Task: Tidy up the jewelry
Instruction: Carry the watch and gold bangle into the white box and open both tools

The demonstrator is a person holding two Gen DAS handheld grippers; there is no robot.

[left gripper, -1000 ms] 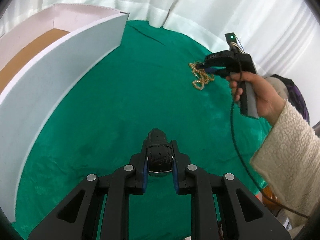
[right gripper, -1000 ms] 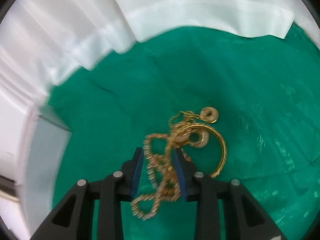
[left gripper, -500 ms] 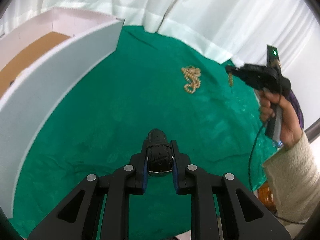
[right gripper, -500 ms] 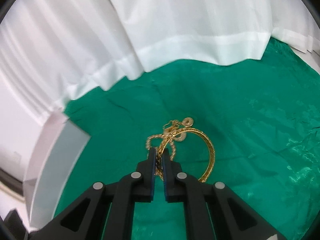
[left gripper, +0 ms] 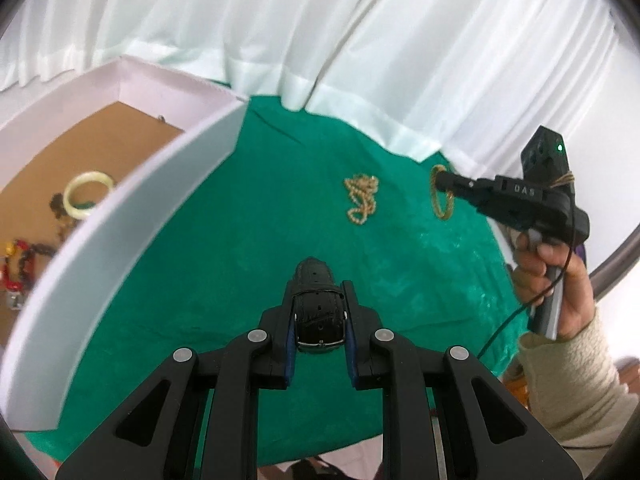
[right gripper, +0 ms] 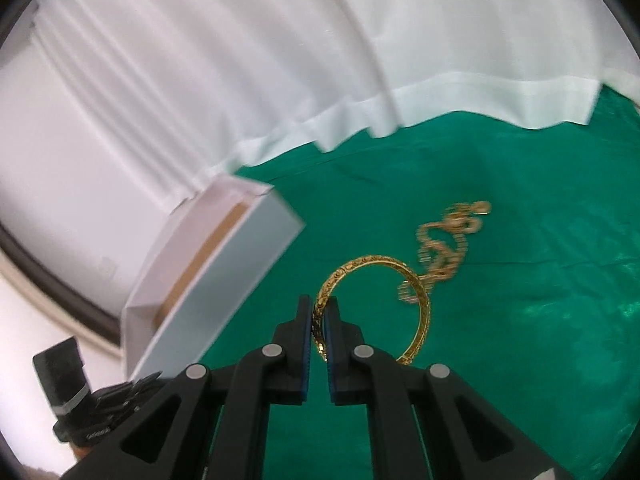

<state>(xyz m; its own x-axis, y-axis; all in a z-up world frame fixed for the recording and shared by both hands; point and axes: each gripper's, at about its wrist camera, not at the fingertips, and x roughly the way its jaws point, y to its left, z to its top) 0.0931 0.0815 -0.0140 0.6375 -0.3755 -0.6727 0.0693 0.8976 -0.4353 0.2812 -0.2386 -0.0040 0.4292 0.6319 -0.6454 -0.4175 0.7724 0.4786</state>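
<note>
The bangle (right gripper: pixel 372 304) is pinched at its rim by the right gripper (right gripper: pixel 319 332); stiff, light, probably slippery. The watch (left gripper: pixel 319 312) is clamped across its soft strap by the left gripper (left gripper: pixel 319 344).

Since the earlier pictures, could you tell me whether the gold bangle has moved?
Yes. The gold bangle, clamped in the right gripper, was lifted off the tangled gold chain lying on the green cloth and carried leftward, toward the white box.

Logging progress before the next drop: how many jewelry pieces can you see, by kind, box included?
Gold bangle, in the right gripper: 1
Gold chain, on the green cloth: 1
Black watch, in the left gripper: 1
Pale bangle, in the box: 1
Beaded pieces, in the box, blurred: at least 1
Total: at least 5
</note>
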